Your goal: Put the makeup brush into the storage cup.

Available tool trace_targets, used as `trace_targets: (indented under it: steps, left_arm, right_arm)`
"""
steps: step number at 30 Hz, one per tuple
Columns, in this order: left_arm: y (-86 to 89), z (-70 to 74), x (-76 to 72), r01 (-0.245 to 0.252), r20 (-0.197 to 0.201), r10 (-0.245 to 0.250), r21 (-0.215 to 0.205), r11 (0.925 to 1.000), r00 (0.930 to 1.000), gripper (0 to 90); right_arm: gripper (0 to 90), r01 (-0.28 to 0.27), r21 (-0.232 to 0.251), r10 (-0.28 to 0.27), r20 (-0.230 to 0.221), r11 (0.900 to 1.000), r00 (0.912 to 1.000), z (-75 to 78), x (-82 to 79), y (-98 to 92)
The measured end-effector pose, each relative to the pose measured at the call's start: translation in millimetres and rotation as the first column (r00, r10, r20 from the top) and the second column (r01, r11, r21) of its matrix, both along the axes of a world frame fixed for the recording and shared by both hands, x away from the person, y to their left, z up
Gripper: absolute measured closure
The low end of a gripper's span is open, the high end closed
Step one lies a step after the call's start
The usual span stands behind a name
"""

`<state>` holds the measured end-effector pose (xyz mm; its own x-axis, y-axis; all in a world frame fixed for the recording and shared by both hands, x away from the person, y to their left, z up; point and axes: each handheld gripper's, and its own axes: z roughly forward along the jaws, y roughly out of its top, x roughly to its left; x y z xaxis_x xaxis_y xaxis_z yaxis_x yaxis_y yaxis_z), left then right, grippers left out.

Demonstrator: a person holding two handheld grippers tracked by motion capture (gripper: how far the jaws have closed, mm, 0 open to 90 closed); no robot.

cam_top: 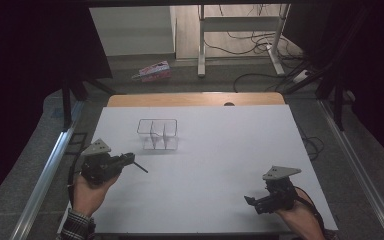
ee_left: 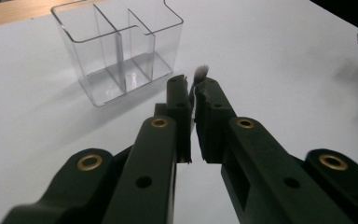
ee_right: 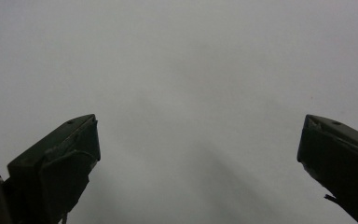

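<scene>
clear plastic organiser (cam_top: 157, 133), 3 compartments, upright mid-worktop, looks empty. left gripper (cam_top: 129, 160) fingers clenched on thin brush (ee_left: 200, 74): bristle tip pokes past fingertips in left gripper view, dark handle sticks out toward organiser in high view. brush held off white worktop (cam_top: 220, 150), near organiser but apart. judged: pickup done, drop into compartment left. right gripper (cam_top: 252, 202) fingers released, holding nothing, low over bare worktop, well apart. nothing btwn brush & organiser. beyond worktop: pink box (cam_top: 153, 71) on floor, cables, desk legs.
</scene>
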<state>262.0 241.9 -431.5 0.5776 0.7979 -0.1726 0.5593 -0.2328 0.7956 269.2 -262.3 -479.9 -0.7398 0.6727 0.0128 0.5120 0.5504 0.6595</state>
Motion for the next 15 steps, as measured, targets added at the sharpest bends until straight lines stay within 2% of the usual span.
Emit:
trace_targets:
  steps: [9,15]
  left_arm:
    - [7.9,3.2,3.1,-0.031,0.013,0.031,0.033,0.999,0.9994,85.4]
    - [13.0,7.1,5.3,-0.045,0.025,0.045,0.031,0.9985,0.9987,85.3]
  right_arm:
    - [0.0,0.024,-0.013,-0.024,0.003,1.0,0.9997,-2.0,-5.4,-11.2]
    - [0.0,0.028,-0.019,-0.028,0.001,0.999,0.9996,-2.6,-6.1,-11.8]
